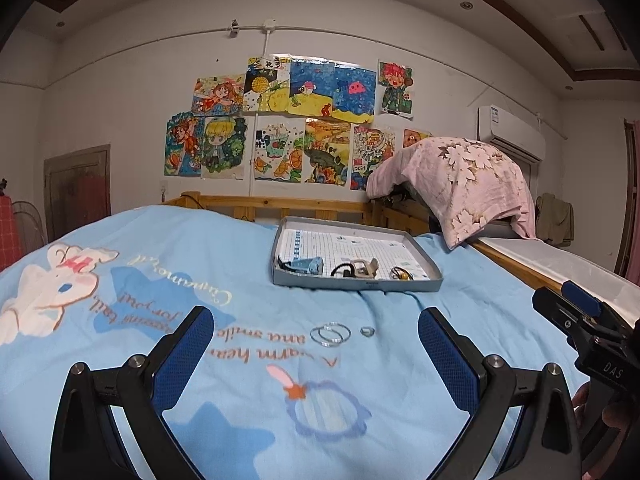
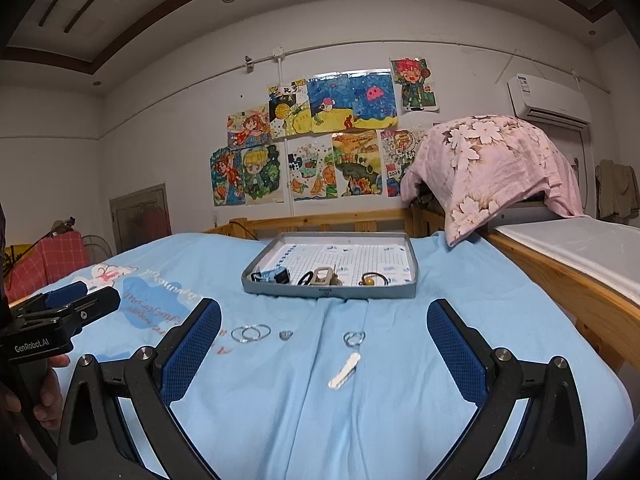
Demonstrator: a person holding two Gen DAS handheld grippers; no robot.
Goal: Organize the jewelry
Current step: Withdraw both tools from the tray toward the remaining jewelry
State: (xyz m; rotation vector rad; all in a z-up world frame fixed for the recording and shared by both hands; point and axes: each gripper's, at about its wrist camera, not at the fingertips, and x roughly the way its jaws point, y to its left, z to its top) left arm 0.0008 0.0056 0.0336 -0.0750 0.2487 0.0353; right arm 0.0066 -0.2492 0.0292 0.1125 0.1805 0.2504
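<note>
Both the left hand-held gripper (image 1: 316, 344) and right hand-held gripper (image 2: 324, 338) hover wide apart, holding nothing. On the blue bed cover (image 2: 400, 420) near them lie hoop earrings (image 2: 251, 333), a small ring (image 2: 285, 335), another ring (image 2: 354, 338) and a white clip (image 2: 344, 370); the grey tray (image 2: 328, 292) sits farther back

A shallow grey cardboard tray (image 2: 330, 293) with a grid-printed paper lining rests on the blue bed sheet, holding a blue clip (image 2: 273, 275), a beige clip with a black band (image 2: 320, 277), and a dark tie with a yellow bead (image 2: 373, 279). In front of it on the sheet lie two overlapping thin silver hoops (image 2: 251, 333), a small silver ring (image 2: 285, 335), another small silver hoop (image 2: 354, 338) and a white hair clip (image 2: 344, 371), all flat.
</note>
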